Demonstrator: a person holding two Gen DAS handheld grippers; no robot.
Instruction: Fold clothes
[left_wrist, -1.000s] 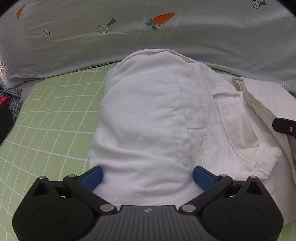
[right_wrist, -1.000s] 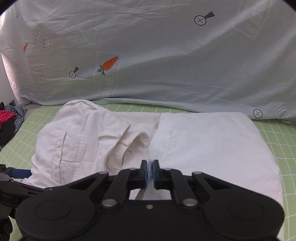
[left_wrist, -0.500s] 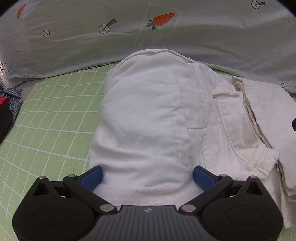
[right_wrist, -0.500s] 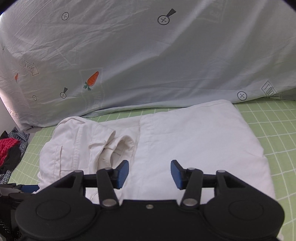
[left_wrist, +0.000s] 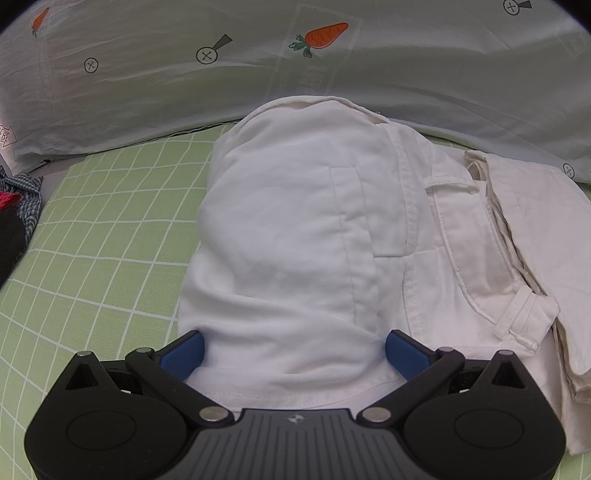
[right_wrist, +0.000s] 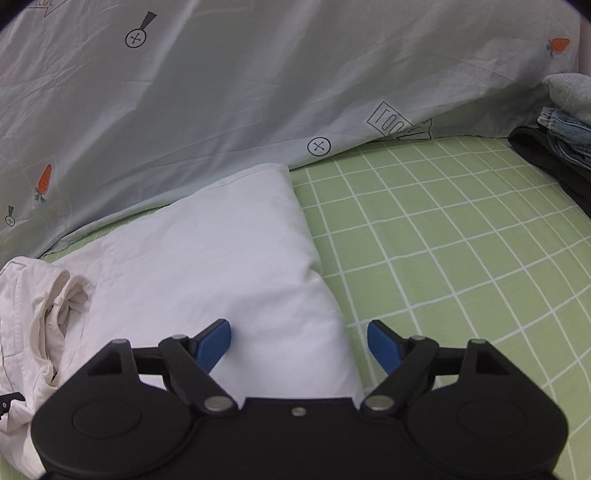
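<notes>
We see the green checked sheet (right_wrist: 443, 236) under a carrot-print quilt (left_wrist: 258, 74) bunched at the back; white trousers (left_wrist: 295, 240) lie folded on the sheet, against the quilt. Left gripper (left_wrist: 294, 352) gapes wide around the trousers' near edge; right gripper (right_wrist: 299, 341) also spread, straddling their right edge; nothing pinched.

Green checked bedsheet (right_wrist: 443, 236), carrot-print duvet (right_wrist: 221, 92)
</notes>
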